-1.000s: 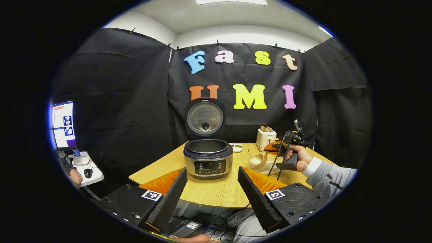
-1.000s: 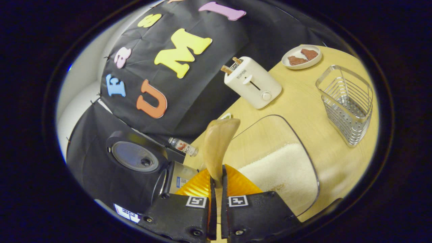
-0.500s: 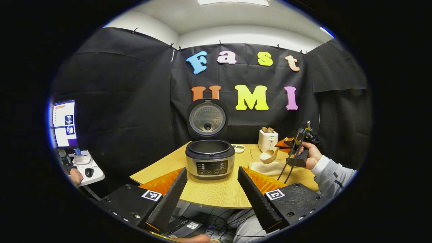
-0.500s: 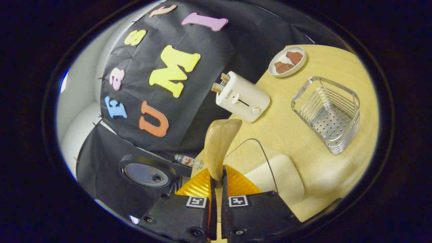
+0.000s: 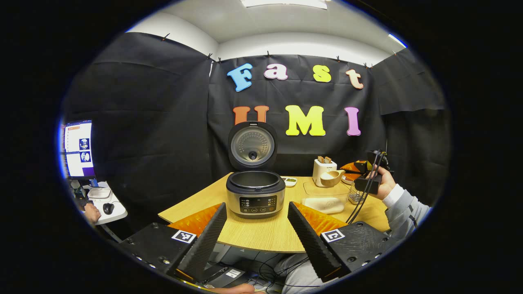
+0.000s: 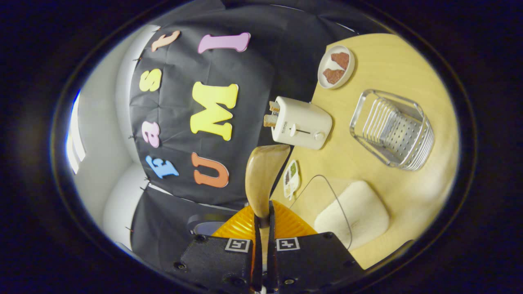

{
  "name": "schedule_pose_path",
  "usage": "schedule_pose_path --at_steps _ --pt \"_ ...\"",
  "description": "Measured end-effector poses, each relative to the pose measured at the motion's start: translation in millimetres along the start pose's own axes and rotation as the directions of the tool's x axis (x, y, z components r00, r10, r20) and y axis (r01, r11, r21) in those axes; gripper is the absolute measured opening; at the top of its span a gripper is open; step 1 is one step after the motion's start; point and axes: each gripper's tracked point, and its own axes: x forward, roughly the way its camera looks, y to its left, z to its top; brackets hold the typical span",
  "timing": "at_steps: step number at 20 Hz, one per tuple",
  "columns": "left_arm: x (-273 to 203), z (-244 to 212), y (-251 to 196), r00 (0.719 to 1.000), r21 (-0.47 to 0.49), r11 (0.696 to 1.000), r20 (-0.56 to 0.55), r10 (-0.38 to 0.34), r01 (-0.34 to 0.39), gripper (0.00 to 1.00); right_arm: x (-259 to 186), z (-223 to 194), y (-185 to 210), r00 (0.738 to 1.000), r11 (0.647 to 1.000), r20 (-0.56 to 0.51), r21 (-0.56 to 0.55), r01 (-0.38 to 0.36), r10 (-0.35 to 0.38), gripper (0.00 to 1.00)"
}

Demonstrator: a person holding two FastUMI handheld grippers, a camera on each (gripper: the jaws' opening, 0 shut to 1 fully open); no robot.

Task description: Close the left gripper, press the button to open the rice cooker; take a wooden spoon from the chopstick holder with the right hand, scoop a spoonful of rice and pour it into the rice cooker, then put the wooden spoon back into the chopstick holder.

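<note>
Now, step: carry the wooden spoon (image 6: 265, 175) level to the rice cooker (image 5: 255, 196).
Right hand-held gripper (image 6: 262, 222): clamping its handle.
Left hand-held gripper (image 5: 256, 230): wide apart.

Your left gripper (image 5: 256, 228) low at 6 o'clock of left gripper view, jaws wide apart, nothing between fingers (image 5: 206, 239), aimed level and forward. Your right gripper (image 6: 262, 228) at 6 o'clock of right gripper view, rolled hard sideways, fingers pinched tight on wooden spoon (image 6: 263, 177) handle, bowl poking up toward 12. In left gripper view, your right hand (image 5: 378, 183) out at 3 o'clock, raised, wrapped round gripper handle, grey sleeve (image 5: 404, 206) trailing down toward 4.
</note>
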Motion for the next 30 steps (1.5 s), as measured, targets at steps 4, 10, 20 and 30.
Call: schedule_pose_path --at_steps 4,10,20,30 --pt "-1 2 7 1.000 0.000 1.000 0.002 0.014 -0.014 0.96 0 -9 35 0.992 0.984 -0.001 0.131 -0.123 0.125 0.10" --pt "-8 16 4 0.999 -0.006 1.000 0.042 -0.027 0.027 0.96 16 -44 59 0.994 0.987 -0.026 0.118 -0.106 0.110 0.10" --pt "-26 17 25 0.996 0.010 1.000 0.083 -0.024 0.023 0.96 61 -95 93 0.998 0.995 -0.046 -0.093 -0.040 0.036 0.10" --pt "-27 6 38 0.998 0.003 1.000 0.061 -0.009 0.008 0.96 108 -170 111 0.996 0.917 -0.027 -0.392 0.070 -0.088 0.10"
